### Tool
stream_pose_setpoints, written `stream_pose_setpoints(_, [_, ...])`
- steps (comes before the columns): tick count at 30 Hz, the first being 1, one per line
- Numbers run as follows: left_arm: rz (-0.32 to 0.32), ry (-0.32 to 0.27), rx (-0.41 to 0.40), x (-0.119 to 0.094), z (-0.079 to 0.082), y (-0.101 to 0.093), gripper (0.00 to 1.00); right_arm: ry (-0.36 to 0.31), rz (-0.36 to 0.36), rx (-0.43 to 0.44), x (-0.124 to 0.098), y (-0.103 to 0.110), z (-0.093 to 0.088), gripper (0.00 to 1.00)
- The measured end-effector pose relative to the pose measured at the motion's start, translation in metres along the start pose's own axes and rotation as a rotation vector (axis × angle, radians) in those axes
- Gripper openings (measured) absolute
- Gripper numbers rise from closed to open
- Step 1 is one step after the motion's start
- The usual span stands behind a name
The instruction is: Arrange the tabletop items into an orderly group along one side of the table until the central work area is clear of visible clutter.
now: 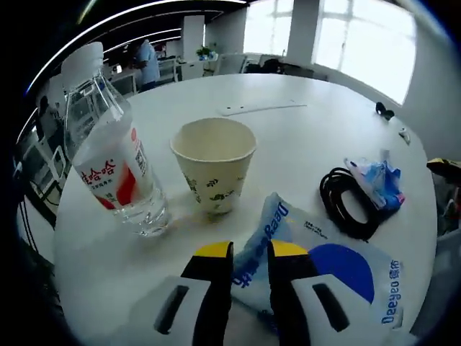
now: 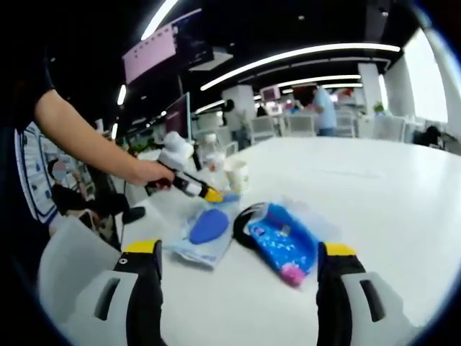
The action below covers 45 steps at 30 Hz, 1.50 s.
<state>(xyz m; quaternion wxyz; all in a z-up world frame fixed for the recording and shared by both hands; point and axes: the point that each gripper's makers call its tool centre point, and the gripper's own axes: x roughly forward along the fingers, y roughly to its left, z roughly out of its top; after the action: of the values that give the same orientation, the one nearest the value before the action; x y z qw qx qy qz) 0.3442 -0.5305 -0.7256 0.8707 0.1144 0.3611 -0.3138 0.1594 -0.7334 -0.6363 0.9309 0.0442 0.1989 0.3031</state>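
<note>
White desk carries everything, mid-surface. Left gripper is pinched on the corner of the pale blue pouch, probably soft, light and slippery, so gripping an edge makes sense. Water bottle and paper cup stand beside it (cup looks crushable). Right gripper hovers wide apart near the blue packet.

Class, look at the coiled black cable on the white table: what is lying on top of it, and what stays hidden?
A small blue printed plastic packet lies across the coiled black cable, covering its far side. The near loops show on the white round table. The covered part of the coil and the cable's ends cannot be seen.
</note>
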Motion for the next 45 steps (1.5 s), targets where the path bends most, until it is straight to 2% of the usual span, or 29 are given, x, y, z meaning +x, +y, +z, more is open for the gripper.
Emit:
stream_pose_setpoints(3, [-0.014,-0.008,0.000,-0.004,0.000,-0.003,0.04,0.002,0.003,-0.007,0.000,0.001,0.001,0.86])
stream_pose_setpoints(6, [-0.021,0.016,0.055,-0.007,-0.006,-0.004,0.02,0.001,0.008,-0.009,0.001,0.003,0.003,0.86])
stream_pose_setpoints(10, [-0.023,0.031,0.079,-0.015,-0.012,-0.007,0.00,0.010,0.022,-0.021,0.004,0.008,0.003,0.85])
stream_pose_setpoints(22, [-0.009,0.044,0.044,-0.038,-0.034,-0.007,0.00,0.038,0.080,-0.058,0.009,0.028,-0.001,0.84])
stream_pose_setpoints(30, [-0.011,0.044,0.019,-0.051,-0.044,-0.011,0.00,0.086,0.084,-0.103,0.009,0.033,-0.011,0.81])
stream_pose_setpoints(35, [-0.022,0.053,0.013,-0.057,-0.050,-0.015,0.00,0.099,0.087,-0.086,0.011,0.034,-0.013,0.79])
stream_pose_setpoints(45, [-0.049,0.067,0.004,-0.071,-0.066,-0.023,0.00,0.158,0.150,-0.095,0.017,0.050,-0.024,0.72])
